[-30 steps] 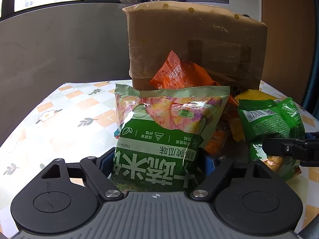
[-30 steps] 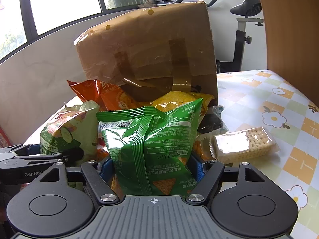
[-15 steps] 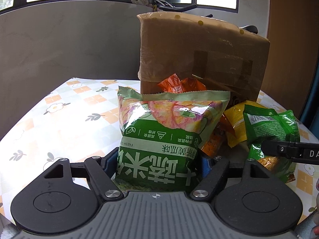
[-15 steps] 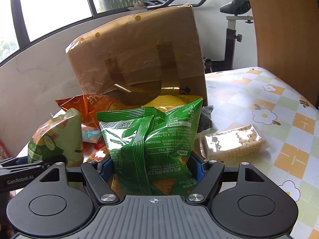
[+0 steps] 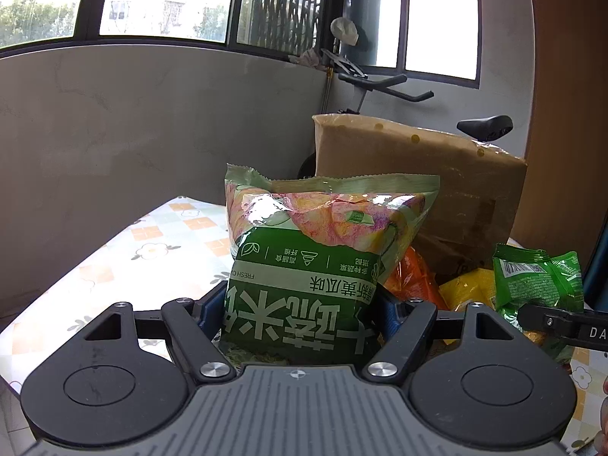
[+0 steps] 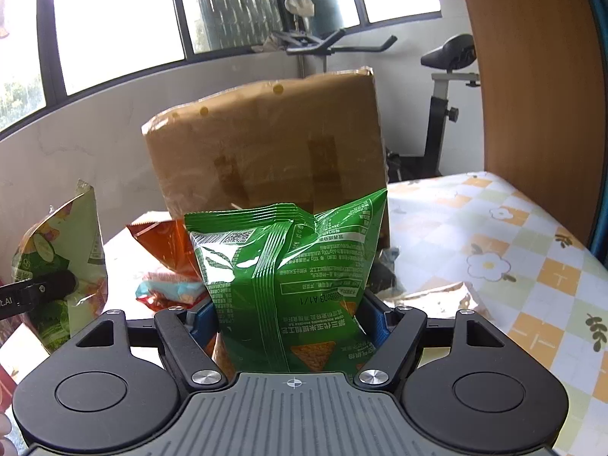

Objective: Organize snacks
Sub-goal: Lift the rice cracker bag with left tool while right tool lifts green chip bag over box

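Observation:
My left gripper (image 5: 298,313) is shut on a green and pink snack bag (image 5: 315,250) and holds it upright above the table. My right gripper (image 6: 290,317) is shut on a dark green chip bag (image 6: 288,266), also held up. Each bag shows in the other view: the green chip bag in the left wrist view (image 5: 539,281), the pink and green bag in the right wrist view (image 6: 60,262). The fingertips are hidden behind the bags.
A taped cardboard box (image 6: 266,155) stands on the flower-patterned tablecloth (image 6: 513,250). An orange bag (image 6: 167,243), a yellow bag (image 5: 469,290) and a small light blue packet (image 6: 171,290) lie before it. An exercise bike (image 6: 448,87) stands behind the table.
Both grippers have lifted their bags up and back from the snack pile. The box and the pile now look lower and farther away.

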